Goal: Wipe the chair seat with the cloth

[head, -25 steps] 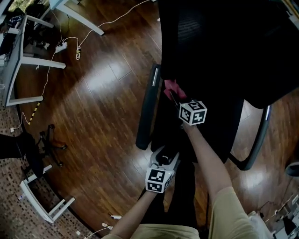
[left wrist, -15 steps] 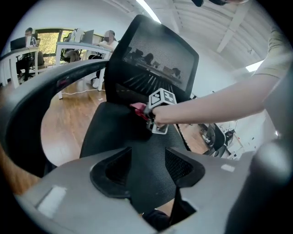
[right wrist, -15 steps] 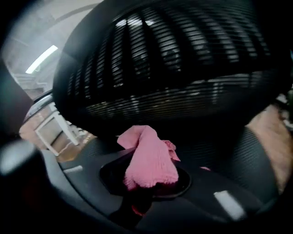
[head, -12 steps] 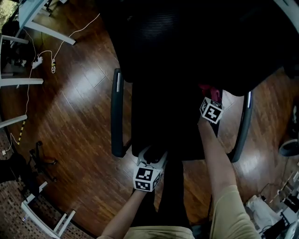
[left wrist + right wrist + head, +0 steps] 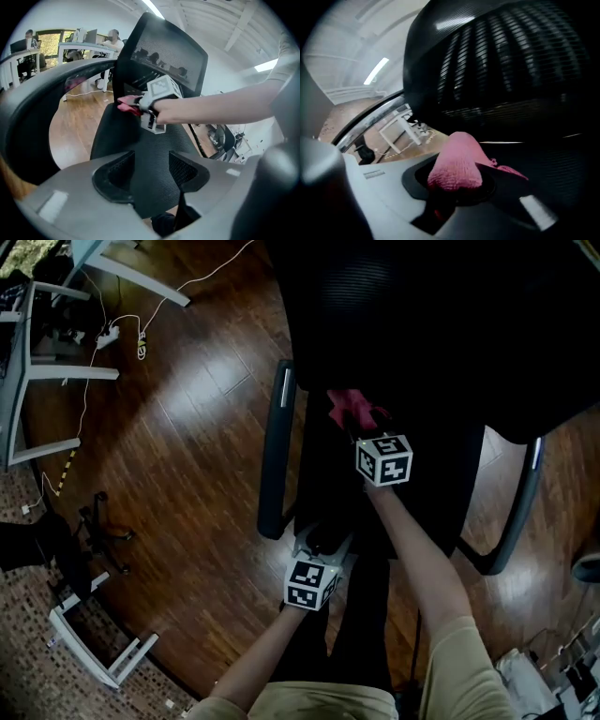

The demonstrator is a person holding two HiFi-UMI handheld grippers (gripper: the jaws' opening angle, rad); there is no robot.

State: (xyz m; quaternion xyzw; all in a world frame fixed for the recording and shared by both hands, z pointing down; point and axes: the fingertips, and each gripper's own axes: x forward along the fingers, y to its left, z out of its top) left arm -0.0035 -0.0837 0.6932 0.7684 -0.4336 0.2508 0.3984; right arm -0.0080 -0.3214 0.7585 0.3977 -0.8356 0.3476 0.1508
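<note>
Only your head view takes in the one black mesh office chair [image 5: 422, 315] whole, with two dark curved armrests [image 5: 272, 465] either side of its black mesh chair seat [image 5: 441, 484]. You hold two grippers. Your left gripper [image 5: 150, 187] is at the seat's front edge, and its own view shows the jaws closed on that edge. Your right gripper [image 5: 361, 427] clamps the single pink terry cloth [image 5: 457, 164], bunched at the seat's rear left.

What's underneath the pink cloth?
The black mesh seat, near the backrest. The right hand-held gripper clamps the pink cloth; the seat patch beneath it is covered, so contact can't be confirmed.
</note>
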